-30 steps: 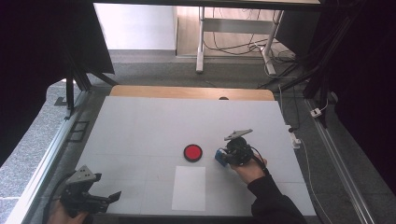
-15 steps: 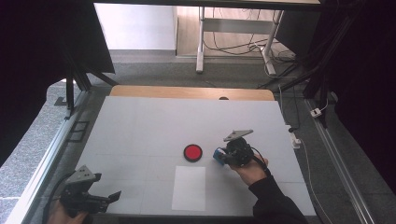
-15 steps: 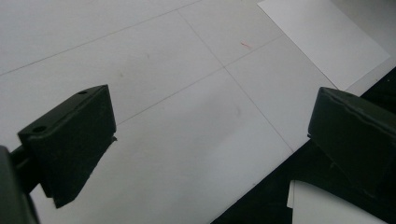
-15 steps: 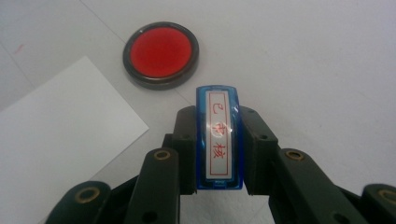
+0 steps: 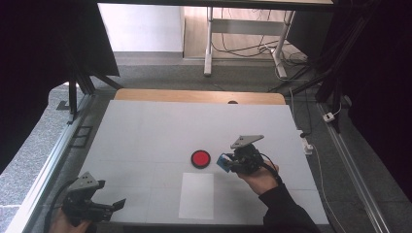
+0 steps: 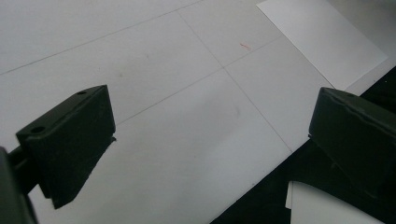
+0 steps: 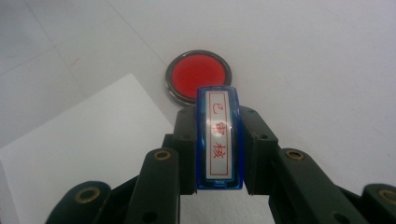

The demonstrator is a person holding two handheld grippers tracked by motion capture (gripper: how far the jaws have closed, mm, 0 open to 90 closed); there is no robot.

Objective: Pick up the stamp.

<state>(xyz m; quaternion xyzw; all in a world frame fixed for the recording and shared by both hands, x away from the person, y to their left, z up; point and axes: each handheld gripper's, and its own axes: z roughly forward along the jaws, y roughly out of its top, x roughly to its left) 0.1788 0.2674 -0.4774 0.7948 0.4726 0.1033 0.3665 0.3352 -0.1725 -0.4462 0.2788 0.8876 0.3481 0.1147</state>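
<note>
A round red ink pad [image 5: 200,158] in a dark metal rim lies near the middle of the white table [image 5: 145,131]. Just right of it, my right gripper [image 5: 226,163] is shut on a blue stamp [image 5: 223,162]. In the right gripper view the stamp [image 7: 219,137] stands between the jaws of the gripper [image 7: 218,116], its white label with red characters facing me, and the ink pad [image 7: 198,75] is right beyond its tip. A white paper sheet [image 5: 196,195] lies in front of the pad. My left gripper [image 5: 115,204] hovers open at the table's near left corner.
In the left gripper view, the jaws of that gripper [image 6: 212,133] stand wide apart over bare table, with the paper sheet [image 6: 322,42] at the upper right and the table's near edge below. A wooden strip [image 5: 194,96] runs along the far edge.
</note>
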